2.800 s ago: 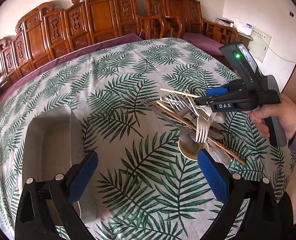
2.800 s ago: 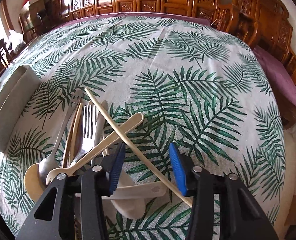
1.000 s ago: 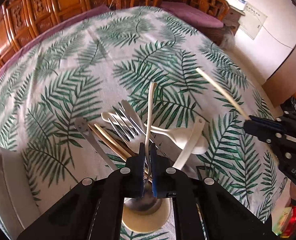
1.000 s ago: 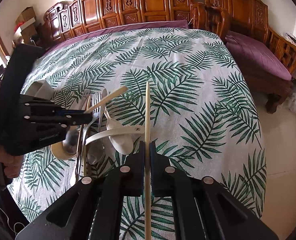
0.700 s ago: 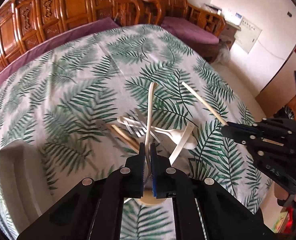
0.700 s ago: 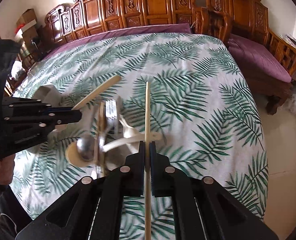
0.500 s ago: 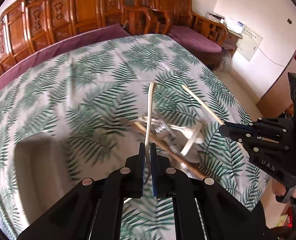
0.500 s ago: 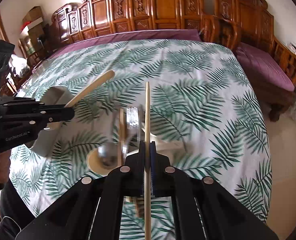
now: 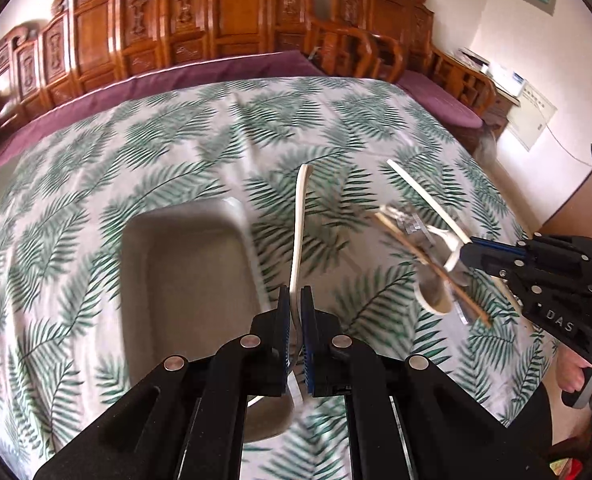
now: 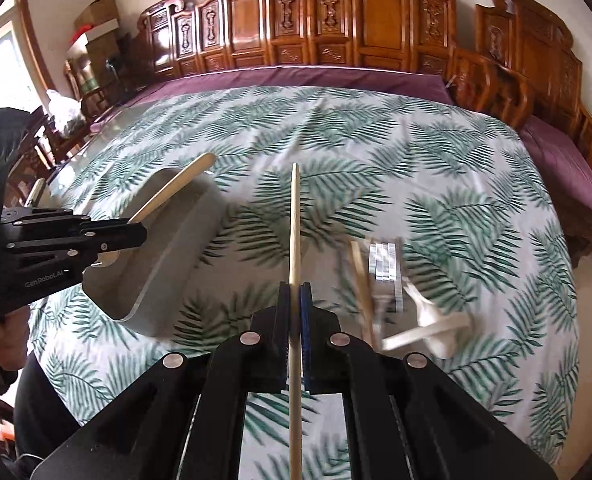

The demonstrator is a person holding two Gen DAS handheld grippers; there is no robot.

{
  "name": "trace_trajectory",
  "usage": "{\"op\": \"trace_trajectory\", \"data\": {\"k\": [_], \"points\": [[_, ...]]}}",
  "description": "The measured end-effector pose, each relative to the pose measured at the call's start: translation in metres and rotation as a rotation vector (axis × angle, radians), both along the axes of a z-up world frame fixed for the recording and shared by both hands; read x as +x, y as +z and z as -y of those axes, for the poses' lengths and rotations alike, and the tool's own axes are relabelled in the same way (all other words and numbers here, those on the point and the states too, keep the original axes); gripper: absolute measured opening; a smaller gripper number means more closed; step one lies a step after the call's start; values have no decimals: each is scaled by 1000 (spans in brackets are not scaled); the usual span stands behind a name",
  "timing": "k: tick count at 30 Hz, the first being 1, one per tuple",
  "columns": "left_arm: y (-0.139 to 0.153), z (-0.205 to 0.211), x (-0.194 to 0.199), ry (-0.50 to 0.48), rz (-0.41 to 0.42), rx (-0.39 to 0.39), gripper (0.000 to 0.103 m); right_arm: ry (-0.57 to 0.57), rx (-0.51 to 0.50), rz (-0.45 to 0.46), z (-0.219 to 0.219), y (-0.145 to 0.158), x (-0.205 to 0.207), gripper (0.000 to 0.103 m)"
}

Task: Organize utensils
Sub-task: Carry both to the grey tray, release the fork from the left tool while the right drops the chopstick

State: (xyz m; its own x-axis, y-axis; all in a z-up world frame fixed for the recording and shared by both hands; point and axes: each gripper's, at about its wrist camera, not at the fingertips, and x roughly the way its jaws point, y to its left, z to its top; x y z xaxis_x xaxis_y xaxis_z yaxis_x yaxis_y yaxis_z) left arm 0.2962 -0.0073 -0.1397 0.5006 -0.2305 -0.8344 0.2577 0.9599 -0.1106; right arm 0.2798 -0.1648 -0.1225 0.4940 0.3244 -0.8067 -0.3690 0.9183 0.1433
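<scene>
Left wrist view: left gripper (image 9: 295,300) clamped on pale spoon handle (image 9: 298,232), handle running forward and up from blue pads. Grey tray (image 9: 183,280) on leaf-print cloth (image 9: 215,140) just left of fingers. Right gripper (image 9: 466,249) off to right, level, pinching chopstick (image 9: 424,200). Utensil pile (image 9: 428,256) blurred, below its tip.

Right wrist view: right gripper closed on chopstick (image 10: 294,240), stick straight ahead between pads. Left gripper (image 10: 141,232) at far left, over tray (image 10: 163,260). Pile (image 10: 396,292) to right of fingers, on cloth.

green palm-leaf tablecloth (image 9: 199,128), grey tray (image 9: 183,264), cream spoon (image 9: 300,216), tan chopstick (image 10: 294,232)
</scene>
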Motion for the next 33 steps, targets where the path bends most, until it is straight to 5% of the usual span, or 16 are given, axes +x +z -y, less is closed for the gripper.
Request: {"op": "trace_trajectory", "data": {"k": [13, 18, 33], "points": [[-37, -53, 8, 115, -53, -10, 5, 59, 7, -8, -56, -1, -4, 6], [-33, -59, 8, 127, -21, -41, 19, 63, 18, -7, -69, -2, 1, 6], [-9, -112, -23, 190, 50, -26, 25, 83, 100, -57, -138, -20, 18, 6]]}}
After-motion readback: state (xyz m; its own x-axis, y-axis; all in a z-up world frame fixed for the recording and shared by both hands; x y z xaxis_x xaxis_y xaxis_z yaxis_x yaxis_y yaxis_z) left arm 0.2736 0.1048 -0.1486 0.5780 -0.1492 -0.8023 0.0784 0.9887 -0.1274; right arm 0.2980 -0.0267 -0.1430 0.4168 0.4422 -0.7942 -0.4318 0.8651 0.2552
